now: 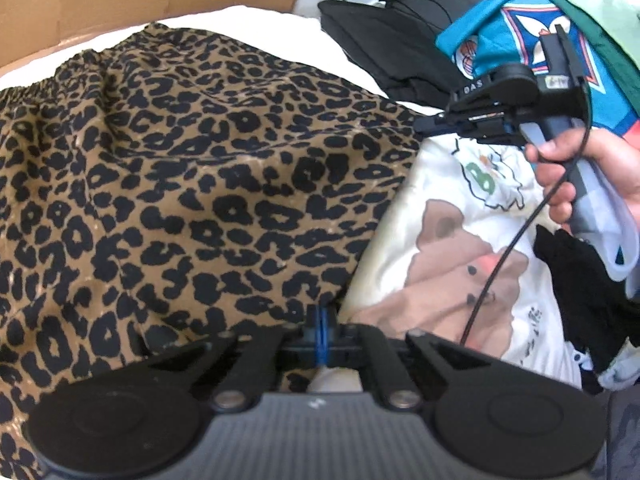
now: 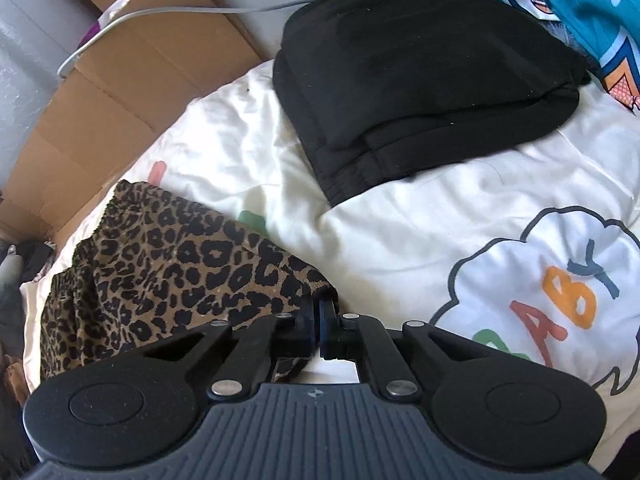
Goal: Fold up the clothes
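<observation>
Both claws are pinched closed on the brown leopard-print fabric garment (image 1: pixel 180 168): left claw (image 1: pixel 320 320) and right claw (image 2: pixel 318 312), over the white printed bedcover (image 2: pixel 420 232).

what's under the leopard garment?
The leopard-print garment lies on a white printed bedcover, which shows around its edges. Both grippers, left and right, pinch its edge. Whatever lies beneath its middle is covered.

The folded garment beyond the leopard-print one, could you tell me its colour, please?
Plain black, clearest in the right wrist view.
</observation>
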Demonstrator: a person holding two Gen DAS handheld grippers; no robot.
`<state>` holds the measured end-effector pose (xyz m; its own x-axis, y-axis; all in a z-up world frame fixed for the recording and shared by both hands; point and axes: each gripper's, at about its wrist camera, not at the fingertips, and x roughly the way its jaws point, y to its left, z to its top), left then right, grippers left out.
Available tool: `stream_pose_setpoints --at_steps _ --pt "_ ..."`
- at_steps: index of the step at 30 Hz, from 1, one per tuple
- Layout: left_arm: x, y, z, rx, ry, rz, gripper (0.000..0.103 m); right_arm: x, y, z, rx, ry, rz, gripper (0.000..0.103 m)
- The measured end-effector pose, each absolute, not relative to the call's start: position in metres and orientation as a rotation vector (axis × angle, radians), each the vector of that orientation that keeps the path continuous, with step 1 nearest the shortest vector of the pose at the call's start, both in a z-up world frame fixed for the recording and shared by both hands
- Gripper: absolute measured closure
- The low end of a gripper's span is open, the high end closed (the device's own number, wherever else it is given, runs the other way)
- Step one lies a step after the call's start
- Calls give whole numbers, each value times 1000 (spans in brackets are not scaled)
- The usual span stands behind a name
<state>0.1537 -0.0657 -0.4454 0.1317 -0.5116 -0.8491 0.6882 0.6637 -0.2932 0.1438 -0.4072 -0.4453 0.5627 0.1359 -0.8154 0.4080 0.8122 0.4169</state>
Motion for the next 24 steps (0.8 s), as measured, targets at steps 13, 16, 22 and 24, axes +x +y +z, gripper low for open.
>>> stream_pose_setpoints --at_steps 13,16,22,24 --pt "175 -20 -413 27 1145 -840 91 139 -398 -418 507 892 -257 98" --pt "192 -6 -404 5 1118 -779 91 145 -389 -413 483 877 -205 98" --pt "225 24 -411 27 1086 -607 91 160 -370 -427 482 906 -102 98" --pt "236 34 -417 75 1068 -558 89 162 -366 -435 474 935 -113 98"
